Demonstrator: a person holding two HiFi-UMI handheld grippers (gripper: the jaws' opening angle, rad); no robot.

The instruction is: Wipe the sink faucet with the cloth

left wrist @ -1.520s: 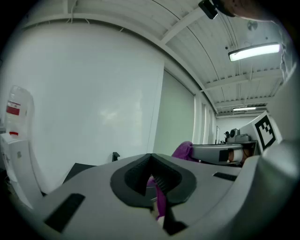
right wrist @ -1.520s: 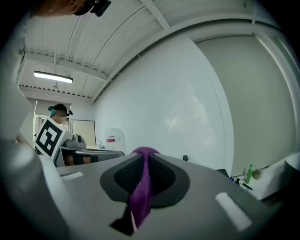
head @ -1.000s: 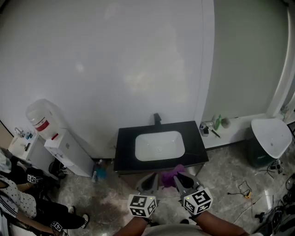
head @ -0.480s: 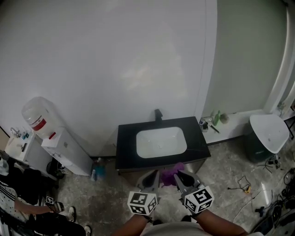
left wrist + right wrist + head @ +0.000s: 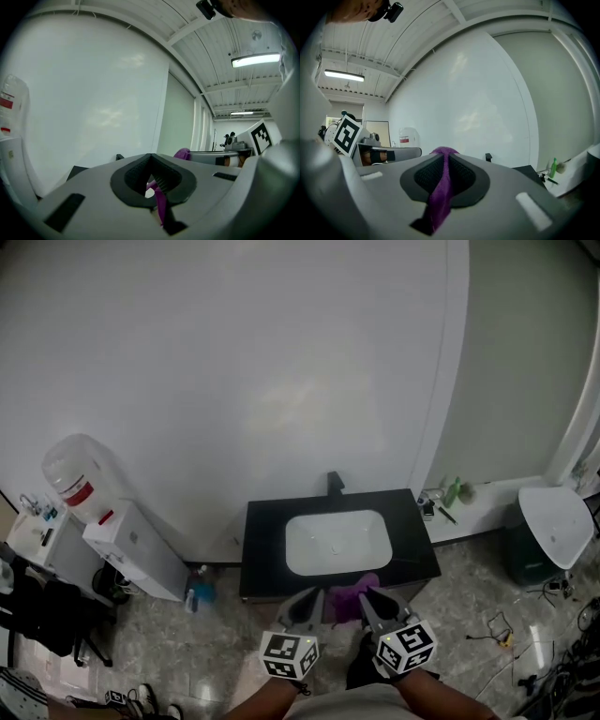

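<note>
Left gripper (image 5: 307, 600): jaws drawn together, tips meeting; a strip of the purple fabric cloth (image 5: 161, 205) is pinched low between the pads.
Right gripper (image 5: 368, 600): jaws clamped on the same cloth (image 5: 440, 192), which runs up between the ribbed pads and bunches above the tips.
Purple fabric cloth (image 5: 349, 596): held off the counter between the two grippers, just in front of the vanity's near edge.
Black sink faucet (image 5: 335, 482): upright at the back edge of the black countertop (image 5: 262, 549), against the white wall; well apart from cloth and both grippers.
White rectangular basin (image 5: 337, 542): set into the countertop, in front of the faucet.
White water dispenser (image 5: 127, 542): on the floor, left of the vanity.
Green bottle (image 5: 454, 491): on the ledge to the right.
</note>
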